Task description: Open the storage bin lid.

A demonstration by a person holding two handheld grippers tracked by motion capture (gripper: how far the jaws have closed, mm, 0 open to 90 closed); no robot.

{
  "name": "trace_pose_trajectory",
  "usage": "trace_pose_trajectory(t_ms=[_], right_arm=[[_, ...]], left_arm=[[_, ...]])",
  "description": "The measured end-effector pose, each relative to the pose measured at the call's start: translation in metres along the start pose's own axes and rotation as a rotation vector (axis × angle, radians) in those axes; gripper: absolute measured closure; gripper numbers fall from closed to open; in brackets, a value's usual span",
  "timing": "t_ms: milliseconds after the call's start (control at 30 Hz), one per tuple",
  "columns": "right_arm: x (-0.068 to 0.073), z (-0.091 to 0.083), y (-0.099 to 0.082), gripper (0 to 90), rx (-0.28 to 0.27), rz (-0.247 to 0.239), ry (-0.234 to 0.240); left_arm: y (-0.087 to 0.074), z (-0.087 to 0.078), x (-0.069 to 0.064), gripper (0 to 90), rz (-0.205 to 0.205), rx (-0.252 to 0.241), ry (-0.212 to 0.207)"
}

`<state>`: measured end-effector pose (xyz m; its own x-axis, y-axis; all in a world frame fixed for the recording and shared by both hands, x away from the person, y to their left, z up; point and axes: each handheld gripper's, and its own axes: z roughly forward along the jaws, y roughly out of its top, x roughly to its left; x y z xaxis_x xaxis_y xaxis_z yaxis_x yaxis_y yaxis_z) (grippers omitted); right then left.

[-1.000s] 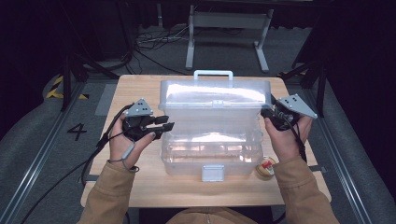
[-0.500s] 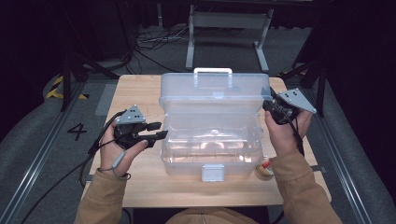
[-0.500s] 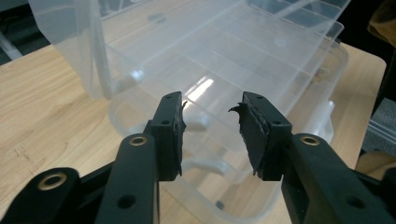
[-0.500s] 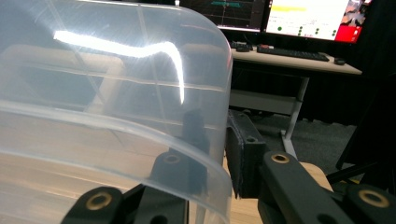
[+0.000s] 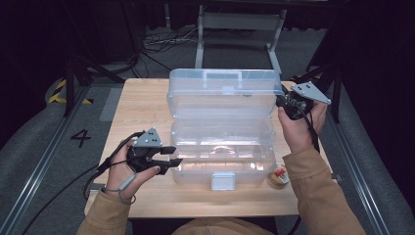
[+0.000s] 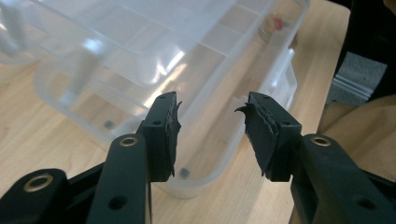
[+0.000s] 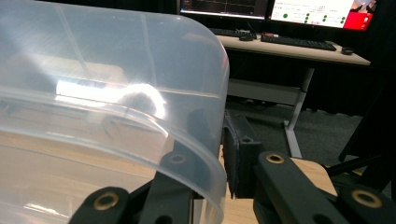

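Note:
A clear plastic box (image 5: pixel 222 161) stands mid-table with its lid (image 5: pixel 222 95) lifted and tilted back, handle at the top. My right gripper (image 5: pixel 282 102) is at the lid's right end, and its jaws have just been closing. In the right gripper view the lid's curved wall (image 7: pixel 93 70) sits between the jaws of the right gripper (image 7: pixel 215 140), pinched. My left gripper (image 5: pixel 175 156) hovers at the box's front left corner. Its jaws have just been opening, and in the left gripper view the left gripper (image 6: pixel 212 116) has nothing between them, the box (image 6: pixel 116 70) lying beyond.
A small round tin (image 5: pixel 279 175) lies on the wooden table (image 5: pixel 142 103) by the box's front right corner. The box's latch (image 5: pixel 222 181) faces the person. A metal stand (image 5: pixel 240 24) is behind the table. A desk with monitors (image 7: pixel 289 44) is farther off.
The lid has swung up and back, and the right gripper has risen with it. The left gripper has come away from the box's left side toward the front edge and spread its jaws.

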<state>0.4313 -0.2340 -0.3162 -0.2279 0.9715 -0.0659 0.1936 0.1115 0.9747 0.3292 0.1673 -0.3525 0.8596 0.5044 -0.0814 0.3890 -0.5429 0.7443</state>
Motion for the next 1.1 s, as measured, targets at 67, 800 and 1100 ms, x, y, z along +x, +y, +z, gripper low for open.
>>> trace_pose_trajectory(t_ms=[67,800,1100], right_arm=[[0.0,0.001,0.0,81.4,0.001,0.001,0.001],[-0.006,0.009,0.004,80.5,0.018,0.005,0.031],[-0.007,0.011,0.004,80.1,0.013,0.01,0.039]], left_arm=[[-0.001,0.003,-0.001,54.1,0.004,0.011,-0.007],[-0.01,0.053,-0.006,51.9,0.05,0.175,-0.136],[-0.016,0.069,-0.002,62.5,0.017,0.185,-0.138]])
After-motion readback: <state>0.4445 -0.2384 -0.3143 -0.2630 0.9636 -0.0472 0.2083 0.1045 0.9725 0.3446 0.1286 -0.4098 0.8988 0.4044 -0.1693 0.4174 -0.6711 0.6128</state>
